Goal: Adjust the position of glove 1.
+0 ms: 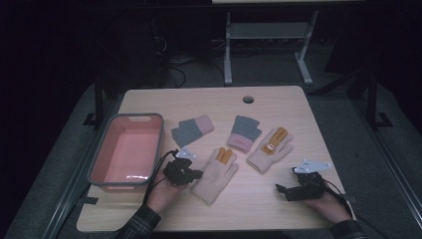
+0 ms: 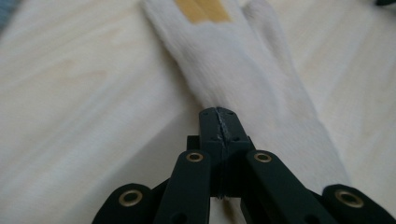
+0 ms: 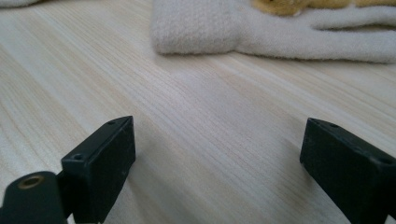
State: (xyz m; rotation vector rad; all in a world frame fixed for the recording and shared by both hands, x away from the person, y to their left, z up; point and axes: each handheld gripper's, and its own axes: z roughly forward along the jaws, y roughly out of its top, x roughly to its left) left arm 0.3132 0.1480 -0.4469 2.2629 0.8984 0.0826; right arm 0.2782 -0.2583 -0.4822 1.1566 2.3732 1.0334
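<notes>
A cream glove (image 1: 216, 174) with orange fingertips lies on the wooden table near its front. My left gripper (image 1: 199, 174) is at that glove's left edge. In the left gripper view its jaws (image 2: 219, 114) are pressed together on the edge of the cream knit (image 2: 243, 60). A second cream glove (image 1: 268, 149) with an orange patch lies to the right. My right gripper (image 1: 281, 189) rests low at the front right, open, and points toward that glove. Its jaws (image 3: 217, 154) stand wide apart over bare wood, short of the glove's cuff (image 3: 210, 28).
A grey basin (image 1: 99, 169) with a pink inside stands at the left. Two grey and pink fingerless gloves (image 1: 191, 129) (image 1: 244, 132) lie farther back. A cable hole (image 1: 248, 99) sits near the table's far edge.
</notes>
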